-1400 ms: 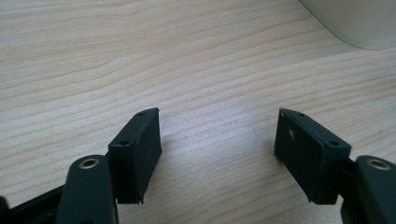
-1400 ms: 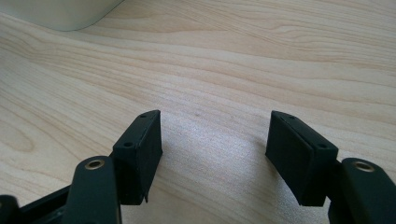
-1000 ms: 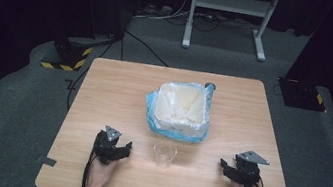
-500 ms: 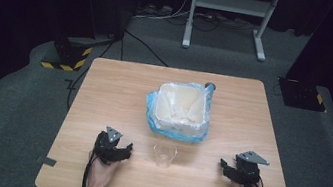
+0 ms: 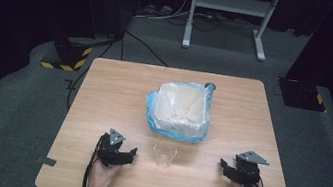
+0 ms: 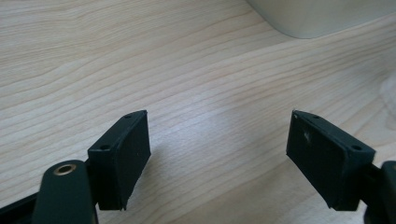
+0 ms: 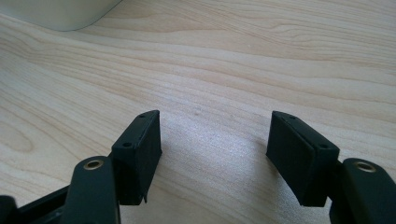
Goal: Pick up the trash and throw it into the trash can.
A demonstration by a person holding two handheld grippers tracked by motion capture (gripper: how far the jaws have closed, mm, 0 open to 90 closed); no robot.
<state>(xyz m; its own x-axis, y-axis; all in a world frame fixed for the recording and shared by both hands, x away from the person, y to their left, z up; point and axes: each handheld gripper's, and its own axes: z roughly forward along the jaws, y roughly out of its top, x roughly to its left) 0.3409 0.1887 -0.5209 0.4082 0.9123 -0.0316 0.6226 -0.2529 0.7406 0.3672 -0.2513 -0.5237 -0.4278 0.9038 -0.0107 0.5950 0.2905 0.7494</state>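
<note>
Clear plastic cup (image 5: 164, 154): upright near the table's front edge, between the two grippers and apart from both, nothing in it that can be made out.
Left gripper (image 5: 131, 152): resting on the wood just left of the cup; in the left gripper view its jaws stand wide apart over bare wood (image 6: 219, 154), nothing between them.
Right gripper (image 5: 224, 166): farther from the cup, towards the front right corner; its jaws are likewise spread (image 7: 215, 149) and hold nothing (only wood grain lies between).
Hands: one behind each gripper at the table's front edge.
Table (image 5: 119, 91): light wood, square-topped.
White tub (image 5: 181, 108): behind the cup, near mid-table, square and open-topped, sitting in a crumpled blue plastic bag (image 5: 151, 114).
Dark round thing (image 5: 210, 86): at the tub's far right corner, too small to identify.
</note>
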